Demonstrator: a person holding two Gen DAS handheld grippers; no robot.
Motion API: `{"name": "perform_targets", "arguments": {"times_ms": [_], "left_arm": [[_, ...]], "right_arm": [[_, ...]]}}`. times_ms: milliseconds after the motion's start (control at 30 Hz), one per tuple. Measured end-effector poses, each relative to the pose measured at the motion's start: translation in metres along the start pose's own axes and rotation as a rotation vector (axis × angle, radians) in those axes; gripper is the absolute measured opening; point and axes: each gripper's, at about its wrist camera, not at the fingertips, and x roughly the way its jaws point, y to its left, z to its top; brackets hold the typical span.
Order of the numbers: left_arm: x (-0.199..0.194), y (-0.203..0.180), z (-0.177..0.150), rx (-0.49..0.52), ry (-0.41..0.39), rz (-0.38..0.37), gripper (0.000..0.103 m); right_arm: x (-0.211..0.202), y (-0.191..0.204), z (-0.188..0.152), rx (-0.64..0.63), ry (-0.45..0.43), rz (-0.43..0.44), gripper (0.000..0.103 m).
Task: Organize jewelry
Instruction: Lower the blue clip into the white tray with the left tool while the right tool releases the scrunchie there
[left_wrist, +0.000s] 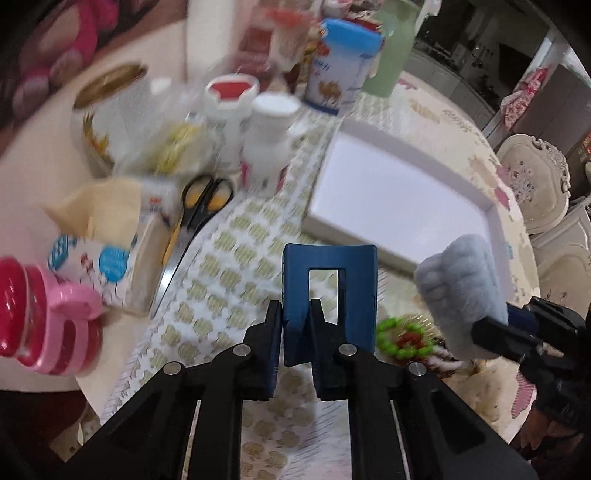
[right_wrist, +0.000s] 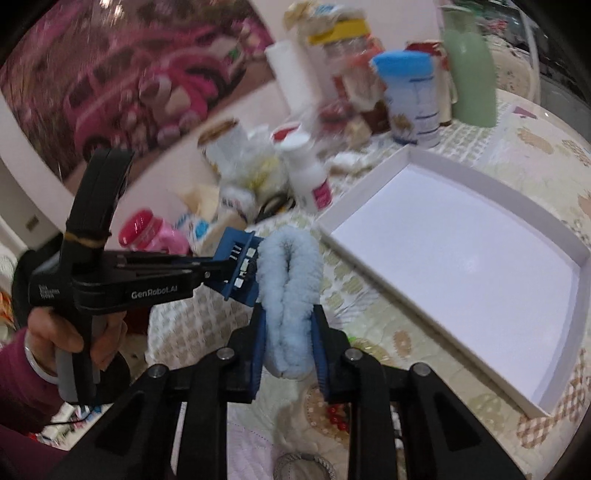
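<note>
Carry the fluffy blue scrunchie (right_wrist: 290, 306), pinched in the right gripper (right_wrist: 288, 347), over the white tray's near rim (right_wrist: 424, 317), keeping the left gripper (left_wrist: 297, 332), clamped on a blue clip (left_wrist: 328, 291), clear.

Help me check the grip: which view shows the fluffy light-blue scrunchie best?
The right wrist view: the fluffy light-blue scrunchie sits centred, squeezed between the right gripper's blue pads. The left wrist view shows the scrunchie only at the right edge, side-on, partly behind that gripper.
</note>
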Motion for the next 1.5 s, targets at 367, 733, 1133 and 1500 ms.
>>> {"name": "perform_targets", "arguments": {"times_ms": [367,733,1133,1500], "left_arm": [[0.033,-0.067,0.054,0.084,0.002,-0.049,0.018],[0.093,-0.09,0.085,0.146,0.074,-0.028,0.018],[0.126,-0.092,0.089,0.203,0.117,0.017,0.018],[0.117,-0.089,0.093,0.187,0.074,0.015,0.035]], "right_arm": [[-0.055,-0.087,0.006,0.175,-0.089,-0.21,0.024],[-0.032,-0.151,-0.02,0.316,-0.017,-0.363,0.024],[-0.011,-0.159,-0.032,0.371,0.051,-0.476,0.029],[-0.025,-0.15,-0.03,0.393,0.013,-0.459,0.065]]}}
